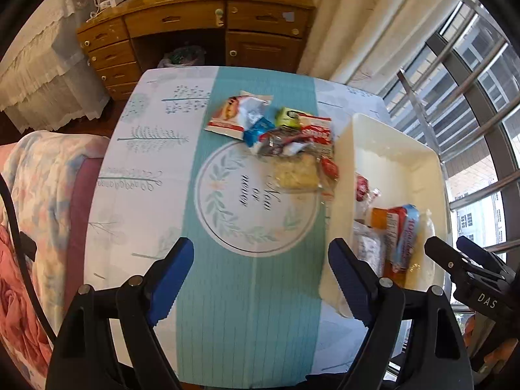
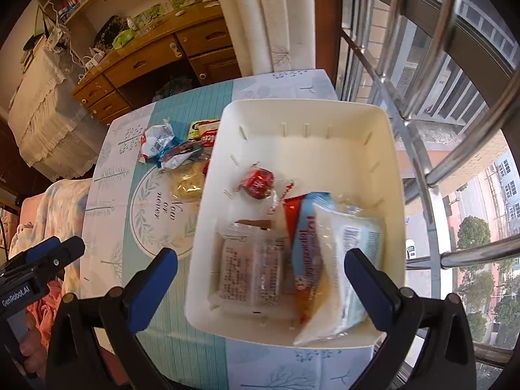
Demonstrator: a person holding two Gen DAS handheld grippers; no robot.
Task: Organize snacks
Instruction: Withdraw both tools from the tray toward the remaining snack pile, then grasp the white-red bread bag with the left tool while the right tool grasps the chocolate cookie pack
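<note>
Loose snack packets (image 1: 286,139) heaped upper centre beside the white bin (image 1: 390,136), light, crinkly, slippery, best pinched at a sealed edge; left gripper (image 1: 260,279) and right gripper (image 2: 260,289) both spread, empty.

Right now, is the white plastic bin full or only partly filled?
Partly filled: the white plastic bin holds several packets at its near end, while its far end is bare.

Left gripper (image 1: 260,279): black arms, blue ribbed pads, silver screws; right gripper (image 2: 261,279) alike, white "DAS" lettering.
</note>
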